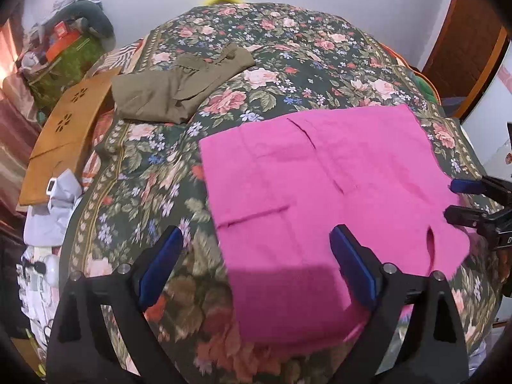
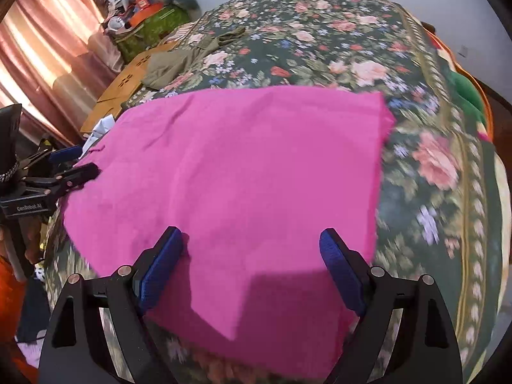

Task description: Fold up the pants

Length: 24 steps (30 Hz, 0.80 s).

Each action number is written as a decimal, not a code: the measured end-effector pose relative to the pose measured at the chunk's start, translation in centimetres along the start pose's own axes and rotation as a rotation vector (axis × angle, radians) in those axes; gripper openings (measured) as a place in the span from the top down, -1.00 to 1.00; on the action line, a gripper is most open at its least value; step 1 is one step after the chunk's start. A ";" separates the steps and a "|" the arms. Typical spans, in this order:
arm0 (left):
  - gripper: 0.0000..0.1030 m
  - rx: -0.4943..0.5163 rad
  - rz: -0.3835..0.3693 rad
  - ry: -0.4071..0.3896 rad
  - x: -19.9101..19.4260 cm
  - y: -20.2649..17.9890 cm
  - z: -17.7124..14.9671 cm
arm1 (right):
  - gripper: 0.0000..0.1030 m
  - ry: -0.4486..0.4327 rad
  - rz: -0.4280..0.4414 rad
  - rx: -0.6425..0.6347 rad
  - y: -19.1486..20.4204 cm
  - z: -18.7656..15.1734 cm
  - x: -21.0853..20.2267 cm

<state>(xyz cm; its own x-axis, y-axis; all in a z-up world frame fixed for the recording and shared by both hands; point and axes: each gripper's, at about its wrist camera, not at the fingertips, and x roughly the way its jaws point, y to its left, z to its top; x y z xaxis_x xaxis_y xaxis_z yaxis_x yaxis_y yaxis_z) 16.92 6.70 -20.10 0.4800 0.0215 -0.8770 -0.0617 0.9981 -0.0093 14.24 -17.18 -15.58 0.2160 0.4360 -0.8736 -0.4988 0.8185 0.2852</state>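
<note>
Pink pants (image 1: pixel 320 185) lie spread flat on a floral bedspread (image 1: pixel 256 64); they also fill the middle of the right wrist view (image 2: pixel 243 166). My left gripper (image 1: pixel 256 240) is open and empty above the pants' near left edge; it shows from the side in the right wrist view (image 2: pixel 73 163). My right gripper (image 2: pixel 251 240) is open and empty above the pants' near part; it shows at the right edge of the left wrist view (image 1: pixel 460 200). Neither holds cloth.
An olive garment (image 1: pixel 179 86) lies folded at the bed's far left, also in the right wrist view (image 2: pixel 172 64). A wooden board (image 1: pixel 67 128) and a cluttered green box (image 1: pixel 60 64) stand left of the bed. Curtains (image 2: pixel 48 48) hang at left.
</note>
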 end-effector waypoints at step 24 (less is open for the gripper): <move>-0.83 -0.251 -0.116 -0.037 -5.9 1.1 -4.4 | -0.67 -0.117 -0.062 -0.102 5.9 -0.3 0.0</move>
<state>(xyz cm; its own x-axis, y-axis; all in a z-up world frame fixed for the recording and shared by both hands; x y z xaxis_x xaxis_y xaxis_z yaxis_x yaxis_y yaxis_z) 10.14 7.40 -17.08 0.5279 -0.0858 -0.8449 -0.2167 0.9483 -0.2317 11.03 -12.52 -14.03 0.3426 0.4314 -0.8346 -0.5625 0.8057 0.1855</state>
